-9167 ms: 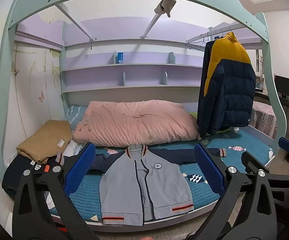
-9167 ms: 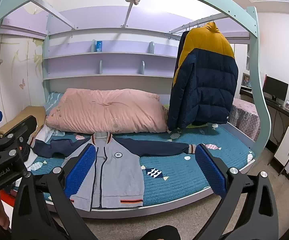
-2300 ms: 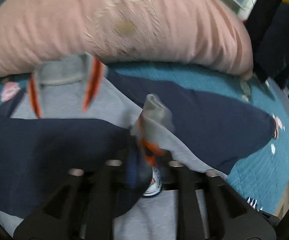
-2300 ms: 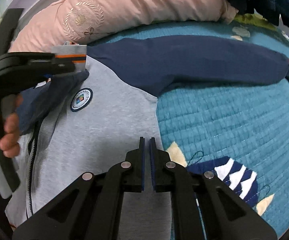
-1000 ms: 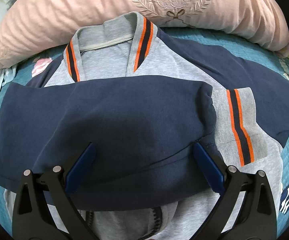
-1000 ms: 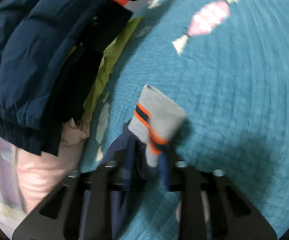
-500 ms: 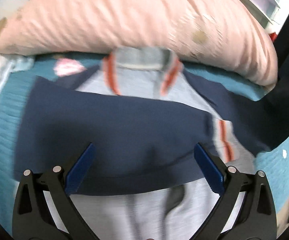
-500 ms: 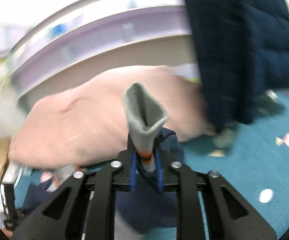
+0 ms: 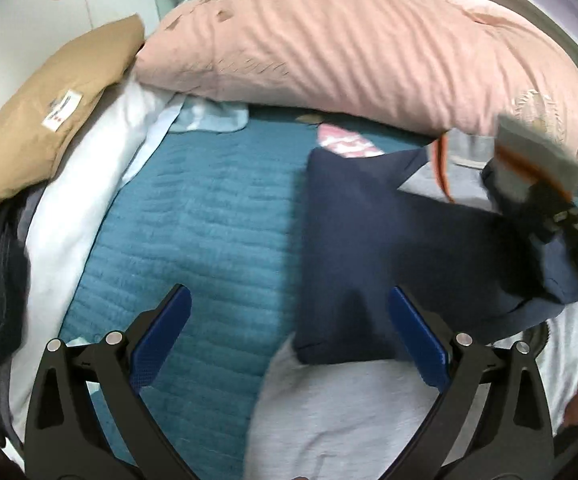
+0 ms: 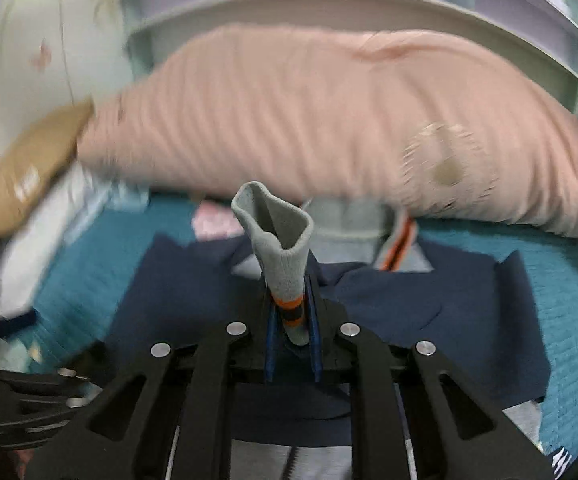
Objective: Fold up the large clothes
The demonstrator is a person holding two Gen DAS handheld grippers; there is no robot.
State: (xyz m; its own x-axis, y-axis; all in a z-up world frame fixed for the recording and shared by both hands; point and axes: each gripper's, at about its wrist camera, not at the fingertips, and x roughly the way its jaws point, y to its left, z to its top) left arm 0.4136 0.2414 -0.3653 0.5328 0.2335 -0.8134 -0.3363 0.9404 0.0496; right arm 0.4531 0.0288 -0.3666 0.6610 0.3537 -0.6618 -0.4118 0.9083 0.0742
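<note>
Right gripper (image 10: 292, 332) is pinching the ribbed grey cuff with orange stripes (image 10: 279, 236) of the soft navy-sleeved jacket (image 9: 377, 256). Left gripper (image 9: 289, 340) hangs wide apart, empty, over the quilted teal bedspread (image 9: 201, 232).

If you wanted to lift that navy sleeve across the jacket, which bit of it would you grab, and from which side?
Grab the grey ribbed cuff at the sleeve's end, coming in from above with the fingers across its orange stripes. The cuff is the thick, narrow tip, so it bunches neatly between the pads and the navy sleeve trails after it. The right gripper is clamped there now; the left gripper is open and holds nothing.
</note>
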